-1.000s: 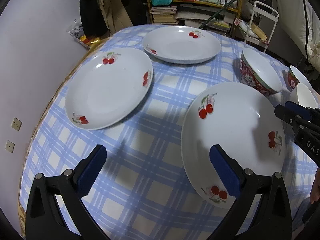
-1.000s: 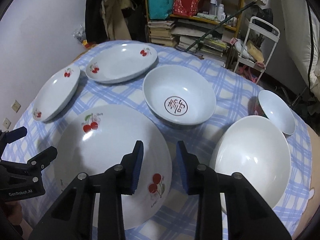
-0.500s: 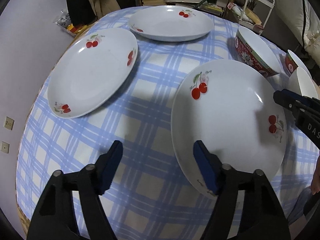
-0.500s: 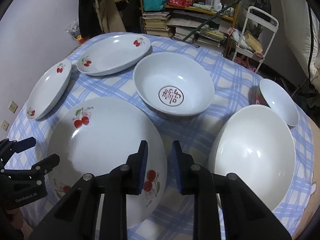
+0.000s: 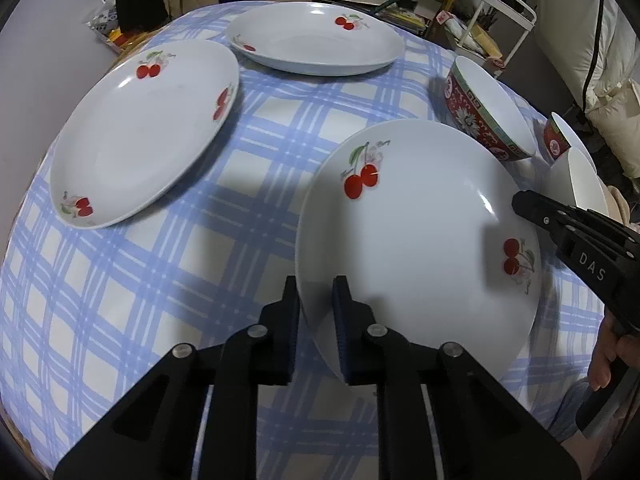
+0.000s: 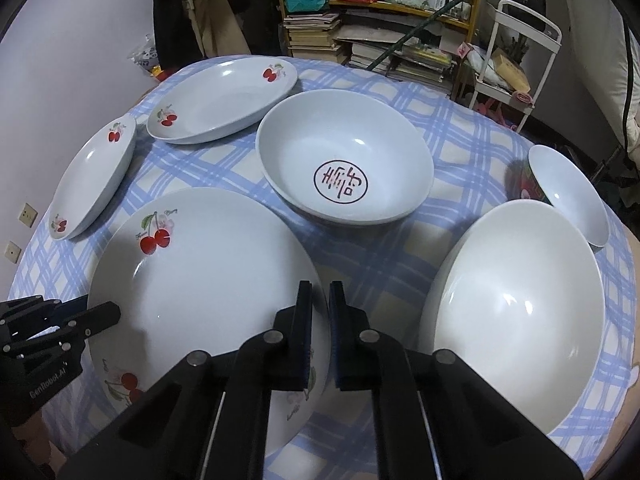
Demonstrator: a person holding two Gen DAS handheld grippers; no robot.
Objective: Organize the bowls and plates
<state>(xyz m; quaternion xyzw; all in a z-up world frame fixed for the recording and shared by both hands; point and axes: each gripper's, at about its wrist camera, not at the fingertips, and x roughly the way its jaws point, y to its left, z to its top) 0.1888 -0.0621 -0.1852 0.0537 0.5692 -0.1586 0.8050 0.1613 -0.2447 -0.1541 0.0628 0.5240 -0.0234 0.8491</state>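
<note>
Blue-check cloth covers the bench (image 5: 168, 264); everything sits on it. Largest first:

- Near cherry plate (image 5: 416, 240): near side of the bench, both tools on it. Left tool (image 5: 316, 320) has just been closing, pads now pinching the plate's near-left rim. Right tool (image 6: 320, 332) has also just been closing, jaws nearly together with the near-right rim of the same plate between the pads, so it's clamped on that edge.
- Plain white bowl (image 6: 516, 312): near right, just beside the gripped plate.
- Character bowl (image 6: 344, 168): centre, red seal mark inside, red patterned outside.
- Left cherry plate (image 5: 144, 132) on the left and far cherry plate (image 5: 316, 40) at the far edge: likely stack targets.
- Small bowl (image 6: 568, 192): far right.

Step in hand, as I read it: two-point lift of the near plate to stack on another cherry plate.

Doing it well:
- Raise both tools together, keep the plate level; glazed rim looks slippery.
- Clear the character bowl's rim on the way across.
- Lower centred on the target, release both sides together.
</note>
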